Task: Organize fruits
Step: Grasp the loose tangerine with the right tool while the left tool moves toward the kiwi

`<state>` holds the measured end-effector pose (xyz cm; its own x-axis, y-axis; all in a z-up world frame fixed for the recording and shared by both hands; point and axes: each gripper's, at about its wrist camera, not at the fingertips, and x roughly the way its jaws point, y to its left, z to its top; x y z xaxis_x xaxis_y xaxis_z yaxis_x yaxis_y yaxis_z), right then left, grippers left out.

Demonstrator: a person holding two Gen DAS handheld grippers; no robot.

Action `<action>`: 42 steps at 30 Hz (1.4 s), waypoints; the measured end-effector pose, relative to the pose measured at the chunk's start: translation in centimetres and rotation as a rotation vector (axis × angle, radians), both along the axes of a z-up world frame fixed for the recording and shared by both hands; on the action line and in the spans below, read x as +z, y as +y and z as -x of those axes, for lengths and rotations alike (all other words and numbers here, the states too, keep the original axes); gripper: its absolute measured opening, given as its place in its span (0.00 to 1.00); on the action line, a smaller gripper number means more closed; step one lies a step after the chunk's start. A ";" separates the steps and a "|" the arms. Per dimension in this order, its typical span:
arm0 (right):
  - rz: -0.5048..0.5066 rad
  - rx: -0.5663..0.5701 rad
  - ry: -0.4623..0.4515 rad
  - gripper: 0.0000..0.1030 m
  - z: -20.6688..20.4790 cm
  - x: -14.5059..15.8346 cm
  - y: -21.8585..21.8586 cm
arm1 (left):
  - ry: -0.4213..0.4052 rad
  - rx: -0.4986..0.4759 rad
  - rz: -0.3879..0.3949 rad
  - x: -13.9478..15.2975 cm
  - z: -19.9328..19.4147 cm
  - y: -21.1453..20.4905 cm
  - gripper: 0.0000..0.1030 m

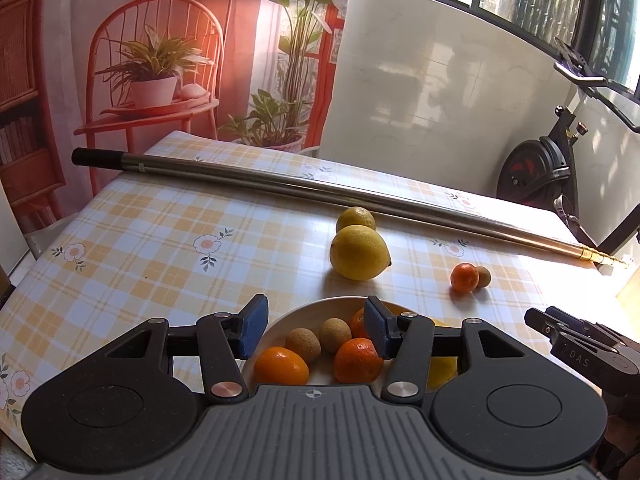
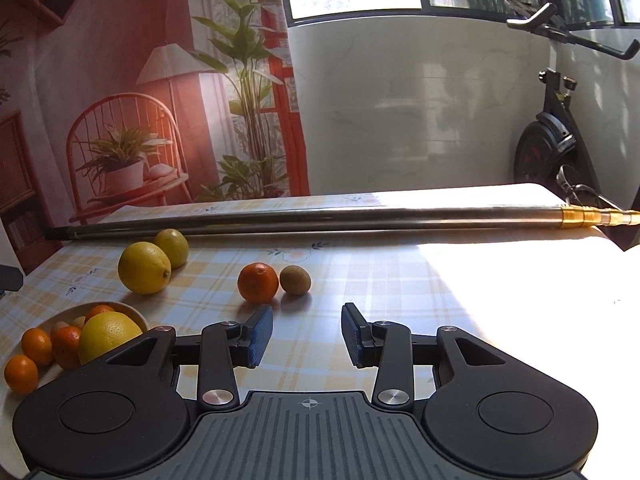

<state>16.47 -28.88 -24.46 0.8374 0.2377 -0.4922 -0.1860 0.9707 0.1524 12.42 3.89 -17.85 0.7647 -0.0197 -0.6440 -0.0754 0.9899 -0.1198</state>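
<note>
Two lemons (image 2: 144,267), one tangerine (image 2: 258,282), one kiwi (image 2: 295,279) outside the bowl (image 2: 130,313).

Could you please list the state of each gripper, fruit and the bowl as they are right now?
left gripper: open, empty, over the bowl.
right gripper: open, empty.
bowl: holds several fruits.
two lemons: loose on the table, touching.
tangerine: loose on the table.
kiwi: loose beside the tangerine.
</note>
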 end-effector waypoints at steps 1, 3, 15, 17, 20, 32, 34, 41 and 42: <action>-0.004 0.003 0.004 0.35 -0.1 -0.1 0.0 | 0.001 0.000 0.004 -0.1 0.0 0.1 0.54; -0.010 0.003 0.009 0.35 -0.1 -0.3 0.1 | 0.010 0.002 0.010 -0.2 -0.1 0.1 0.54; 0.037 0.067 0.024 0.35 -3.0 -1.3 1.9 | 0.029 -0.050 0.016 0.0 -1.3 -0.8 0.53; 0.029 0.069 0.035 0.35 -2.8 -1.6 1.9 | 0.032 -0.083 0.017 -0.1 -1.7 -1.5 0.53; 0.032 0.068 0.029 0.35 -2.6 -1.6 1.8 | 0.048 -0.116 0.035 -0.3 -2.5 -2.1 0.53; 0.002 0.048 0.025 0.35 -2.4 -1.9 1.1 | 0.056 -0.204 0.024 -0.5 -4.7 -4.5 0.53; 0.001 0.050 0.026 0.35 -2.4 -1.9 1.1 | 0.066 -0.190 0.027 -0.8 -4.7 -4.1 0.53; -0.013 0.037 0.019 0.35 -2.2 -1.9 0.8 | 0.085 -0.127 0.033 -1.1 -5.0 -2.0 0.53; -0.015 0.036 0.022 0.35 -2.3 -1.9 0.8 | 0.084 -0.124 0.031 -1.1 -5.1 -1.7 0.53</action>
<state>18.72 -28.11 -26.34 0.8173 0.2752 -0.5062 -0.2175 0.9609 0.1713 17.52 2.15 -18.91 0.6983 -0.1318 -0.7035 0.0362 0.9881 -0.1493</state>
